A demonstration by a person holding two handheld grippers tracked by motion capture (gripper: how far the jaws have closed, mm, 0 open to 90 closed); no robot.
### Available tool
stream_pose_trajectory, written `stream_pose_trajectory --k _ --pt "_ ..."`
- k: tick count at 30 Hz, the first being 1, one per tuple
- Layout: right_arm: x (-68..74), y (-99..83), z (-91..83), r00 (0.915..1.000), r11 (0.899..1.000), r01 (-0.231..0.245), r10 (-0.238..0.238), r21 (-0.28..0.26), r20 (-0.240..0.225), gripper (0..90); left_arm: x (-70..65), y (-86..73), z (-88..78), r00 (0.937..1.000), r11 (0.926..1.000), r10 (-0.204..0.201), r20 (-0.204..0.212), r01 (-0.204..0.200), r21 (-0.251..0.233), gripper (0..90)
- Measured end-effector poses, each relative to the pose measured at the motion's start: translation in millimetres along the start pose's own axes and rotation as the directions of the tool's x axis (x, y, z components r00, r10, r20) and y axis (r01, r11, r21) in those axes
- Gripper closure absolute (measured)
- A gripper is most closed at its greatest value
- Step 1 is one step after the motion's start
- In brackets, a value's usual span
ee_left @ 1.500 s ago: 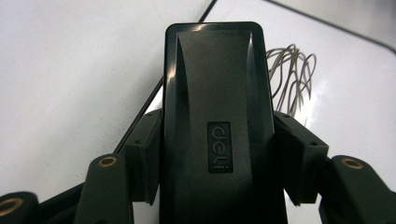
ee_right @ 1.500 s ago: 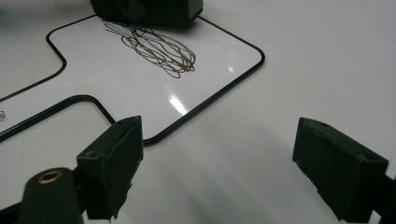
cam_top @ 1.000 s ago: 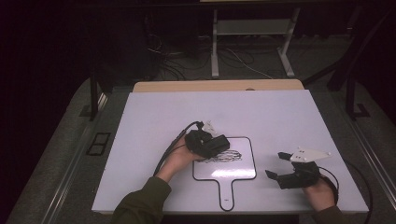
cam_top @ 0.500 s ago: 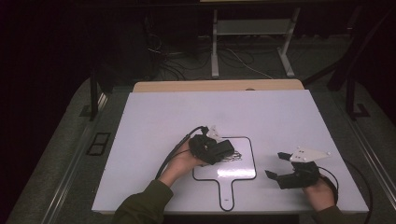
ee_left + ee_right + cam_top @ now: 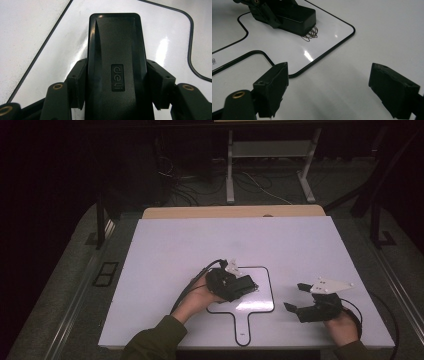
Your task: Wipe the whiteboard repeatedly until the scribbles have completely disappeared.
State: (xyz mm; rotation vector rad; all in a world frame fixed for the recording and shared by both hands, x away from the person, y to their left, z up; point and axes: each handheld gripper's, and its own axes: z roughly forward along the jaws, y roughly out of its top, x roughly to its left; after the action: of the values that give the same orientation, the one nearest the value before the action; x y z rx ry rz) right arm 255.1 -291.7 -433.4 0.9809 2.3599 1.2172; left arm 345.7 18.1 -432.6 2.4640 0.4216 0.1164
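Your left gripper (image 5: pixel 250 285) is clamped on a black eraser (image 5: pixel 239 286), which rests on the paddle-shaped whiteboard (image 5: pixel 260 305) lying on the table (image 5: pixel 175 240); your right gripper (image 5: pixel 295 296) sits beside the board with its jaws apart. From the left gripper view, the eraser (image 5: pixel 116 62) sits squeezed between both pads. From the right gripper view, the eraser (image 5: pixel 297 18) covers part of a dark scribble (image 5: pixel 310 33).

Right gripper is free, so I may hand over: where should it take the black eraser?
Grip the black eraser across its long flat sides, near the free end that sticks out past the left gripper. Come from that end, by the scribble; the sides are parallel there.
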Motion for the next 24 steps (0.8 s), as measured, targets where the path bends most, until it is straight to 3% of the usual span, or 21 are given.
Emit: stream_pose_trajectory --k 7,17,21,24 --pt "-1.0 -0.3 -0.9 1.0000 1.000 0.005 -0.005 -0.001 0.001 15.0 13.3 -4.4 -3.0 0.9992 0.9995 -0.031 -0.025 0.031 -0.006 39.6" --pt "-0.8 -0.2 -0.8 1.0000 1.000 0.009 -0.009 -0.001 0.000 15.0 39.0 -16.4 -12.8 0.9908 0.9956 -0.093 -0.098 0.093 -0.006 39.5" --pt "-1.0 -0.2 -1.1 1.0000 1.000 0.007 -0.007 -0.001 0.001 15.0 43.9 -19.9 -14.8 0.9879 0.9936 -0.113 -0.107 0.112 -0.015 39.5" --pt "-1.2 -0.3 -1.0 1.0000 1.000 0.007 -0.007 0.000 0.001 15.0 40.3 -18.3 -14.7 0.9895 0.9954 -0.095 -0.109 0.095 -0.001 39.5"
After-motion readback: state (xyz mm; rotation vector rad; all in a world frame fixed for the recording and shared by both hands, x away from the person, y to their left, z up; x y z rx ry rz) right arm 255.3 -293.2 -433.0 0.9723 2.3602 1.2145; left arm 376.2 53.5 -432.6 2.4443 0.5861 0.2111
